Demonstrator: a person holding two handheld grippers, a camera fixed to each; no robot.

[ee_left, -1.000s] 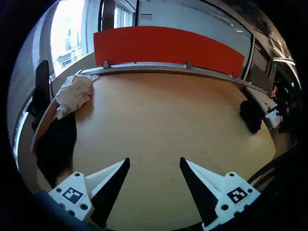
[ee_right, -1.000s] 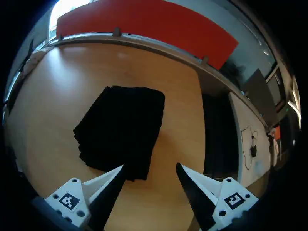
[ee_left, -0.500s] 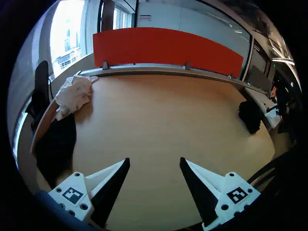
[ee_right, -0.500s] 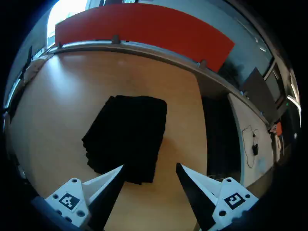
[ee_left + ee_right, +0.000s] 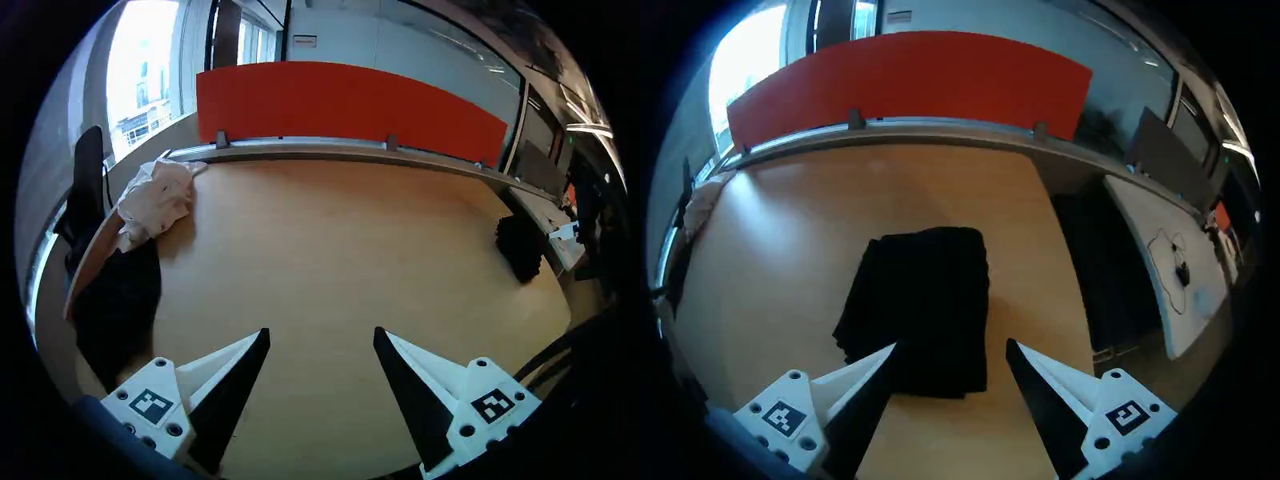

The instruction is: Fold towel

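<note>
Off the left end of the red screen [image 5: 352, 100], at the edge of the desk [image 5: 336, 232], lie a crumpled white cloth [image 5: 156, 200] and, nearer than it, a dark cloth [image 5: 120, 296] hanging partly over the rim, neither one folded. Well in front of the screen's middle the left gripper [image 5: 320, 331] hangs over bare wood, its claw wide and holding nothing. Toward the screen's right end sits the black towel [image 5: 920, 308], a neat flat rectangle of several layers; the right gripper [image 5: 951, 344] hovers at its near edge, claw wide too and gripping nothing, though whether the tips touch the fabric I cannot tell. My reading: this towel is done, and the step in hand is turning to the next piece. That would call for the left gripper to swing toward the screen's left end, pinch a corner of a loose cloth and draw it onto the open wood before the screen's middle, with the right gripper coming over for a second corner.
</note>
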